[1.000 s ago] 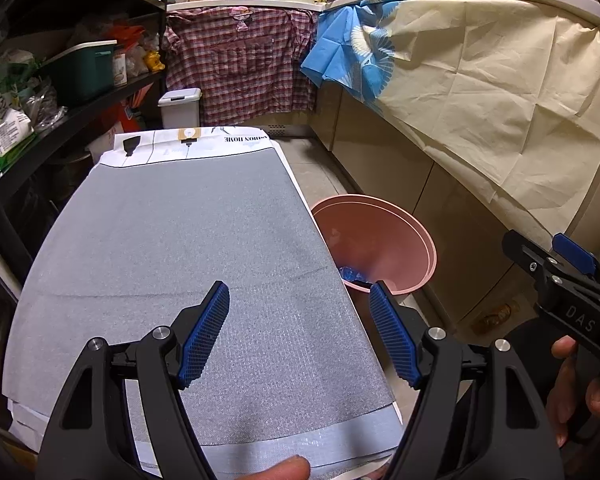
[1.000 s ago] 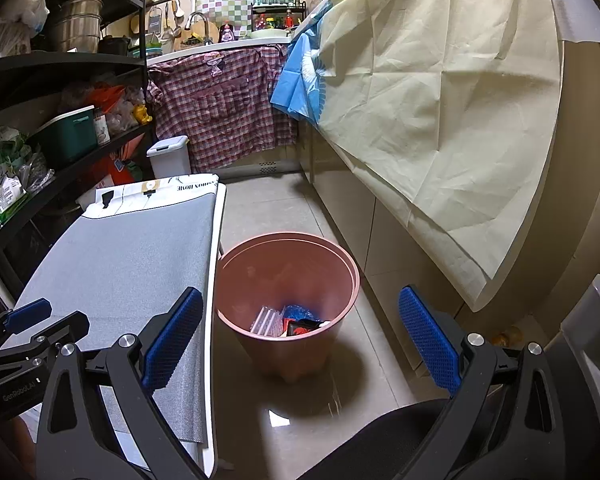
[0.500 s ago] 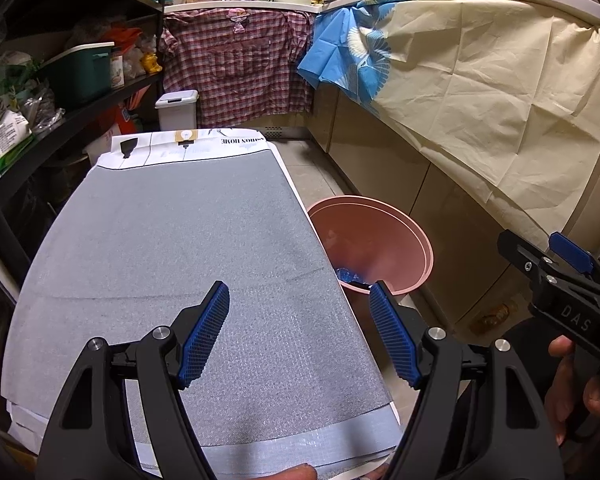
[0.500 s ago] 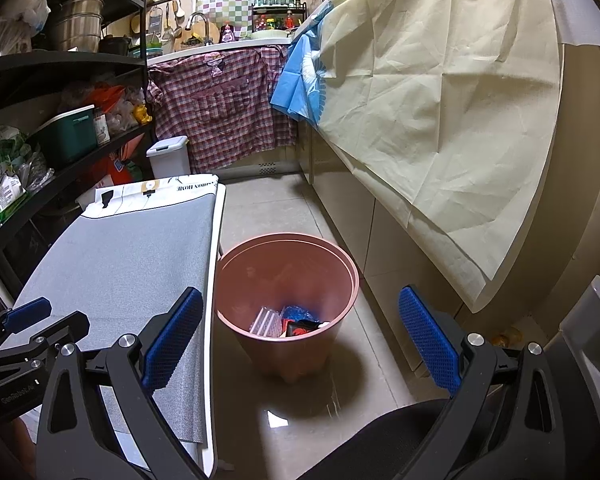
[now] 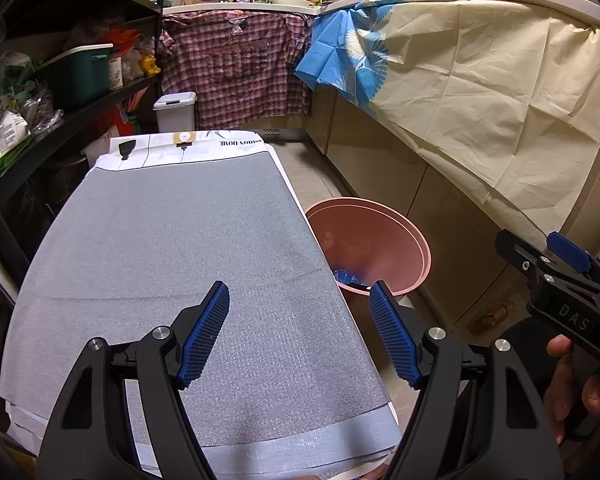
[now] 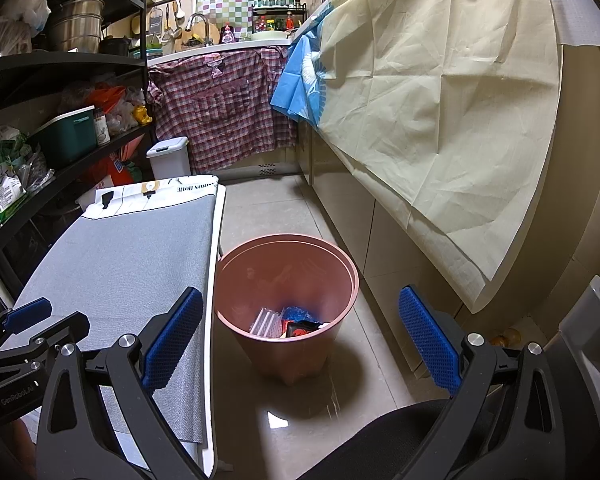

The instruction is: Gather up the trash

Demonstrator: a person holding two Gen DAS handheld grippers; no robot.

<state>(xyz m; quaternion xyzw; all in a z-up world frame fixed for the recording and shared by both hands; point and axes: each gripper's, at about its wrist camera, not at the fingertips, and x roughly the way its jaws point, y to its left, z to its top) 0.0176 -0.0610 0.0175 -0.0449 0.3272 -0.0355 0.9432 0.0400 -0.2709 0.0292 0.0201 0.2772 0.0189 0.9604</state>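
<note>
A pink waste bin (image 6: 288, 308) stands on the tiled floor beside the table; the left wrist view shows its rim (image 5: 384, 236) past the table's right edge. Inside lie a clear plastic piece (image 6: 266, 320), a blue crumpled wrapper (image 6: 298, 314) and a red-and-black packet (image 6: 302, 328). My left gripper (image 5: 300, 336) hovers open over the grey mat (image 5: 172, 248) with nothing between its fingers. My right gripper (image 6: 300, 336) is open above the floor, facing the bin, and holds nothing. It also appears at the right edge as the right gripper (image 5: 560, 280), held by a hand.
The grey mat covers a white table (image 6: 214, 280). Dark shelves (image 5: 60, 112) with boxes and bags line the left. A counter draped in cream cloth (image 6: 440, 100) runs along the right. A small white bin (image 6: 168, 158) and a hanging plaid shirt (image 5: 236, 72) are at the far end.
The left wrist view has shifted slightly, so the bin sits a bit further left in it. Both grippers stay open and empty; the right view is unchanged.
</note>
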